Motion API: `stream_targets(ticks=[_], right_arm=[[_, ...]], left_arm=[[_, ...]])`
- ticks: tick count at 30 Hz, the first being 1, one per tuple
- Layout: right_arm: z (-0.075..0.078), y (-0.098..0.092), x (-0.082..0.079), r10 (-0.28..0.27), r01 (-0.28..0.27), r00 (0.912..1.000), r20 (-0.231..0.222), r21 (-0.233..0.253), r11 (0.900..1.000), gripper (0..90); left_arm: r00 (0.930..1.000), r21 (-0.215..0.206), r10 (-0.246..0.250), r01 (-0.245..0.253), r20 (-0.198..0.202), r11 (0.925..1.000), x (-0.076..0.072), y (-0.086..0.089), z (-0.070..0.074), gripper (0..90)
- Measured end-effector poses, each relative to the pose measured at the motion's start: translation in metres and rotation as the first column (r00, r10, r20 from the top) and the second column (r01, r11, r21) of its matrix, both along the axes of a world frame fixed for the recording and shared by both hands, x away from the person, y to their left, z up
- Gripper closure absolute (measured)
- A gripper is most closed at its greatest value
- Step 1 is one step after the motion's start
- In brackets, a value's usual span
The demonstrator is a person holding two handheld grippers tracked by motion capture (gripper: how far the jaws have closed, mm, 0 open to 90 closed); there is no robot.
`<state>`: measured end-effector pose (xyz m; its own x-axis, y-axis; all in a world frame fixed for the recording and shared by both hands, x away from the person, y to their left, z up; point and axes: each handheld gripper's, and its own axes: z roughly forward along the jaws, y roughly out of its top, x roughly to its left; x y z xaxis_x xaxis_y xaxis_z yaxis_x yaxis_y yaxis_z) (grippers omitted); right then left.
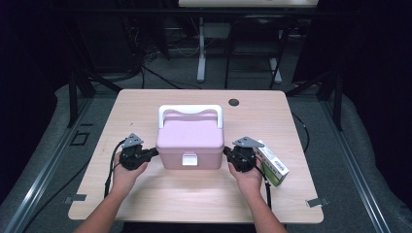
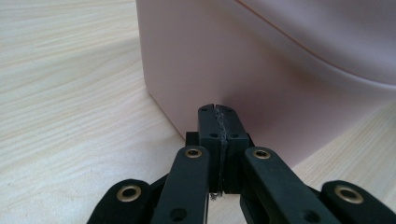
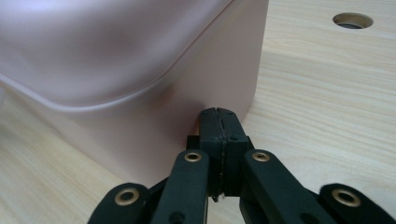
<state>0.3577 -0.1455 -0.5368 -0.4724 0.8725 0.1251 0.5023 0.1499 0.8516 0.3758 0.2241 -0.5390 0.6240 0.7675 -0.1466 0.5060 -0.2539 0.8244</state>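
A pink lidded box [image 1: 190, 141] with a white handle [image 1: 190, 110] and a white front latch [image 1: 189, 159] stands at the middle of the wooden table [image 1: 145, 194]. My left gripper [image 1: 154, 153] is shut, its tips pressed against the box's left side wall [image 2: 243, 79]; in its own view the left gripper [image 2: 218, 112] has both jaws together with nothing between them. My right gripper [image 1: 226, 153] is shut too, tips against the box's right side wall [image 3: 154, 116]. The right gripper [image 3: 219, 114] shows closed jaws in its own view.
A green and white carton [image 1: 272, 163] lies on the table just right of my right hand. A round cable hole [image 1: 233, 102] sits near the table's far edge, also seen as a hole [image 3: 352, 20]. Desk legs and cables stand beyond the table.
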Motion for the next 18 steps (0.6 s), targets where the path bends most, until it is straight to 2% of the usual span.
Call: stream_targets(ticks=[9, 11, 18], right_arm=[[0.003, 0.001, -0.015, 0.031, -0.031, 0.9994, -0.013, -0.035, 0.999, 90.0], [0.004, 0.001, -0.017, 0.037, -0.038, 0.9991, -0.019, -0.033, 0.999, 90.0], [0.006, 0.001, -0.025, 0.053, -0.054, 0.9984, -0.018, -0.065, 0.996, 90.0]], left_arm=[[0.9997, 0.0, -0.009, 0.009, -0.021, 1.0, -0.014, 0.002, 0.001, 90.0], [0.9995, -0.021, -0.01, 0.01, -0.029, 0.9997, -0.017, 0.003, 0.0, 90.0], [0.9991, -0.01, -0.025, 0.024, -0.035, 0.9997, -0.024, 0.004, 0.002, 90.0]])
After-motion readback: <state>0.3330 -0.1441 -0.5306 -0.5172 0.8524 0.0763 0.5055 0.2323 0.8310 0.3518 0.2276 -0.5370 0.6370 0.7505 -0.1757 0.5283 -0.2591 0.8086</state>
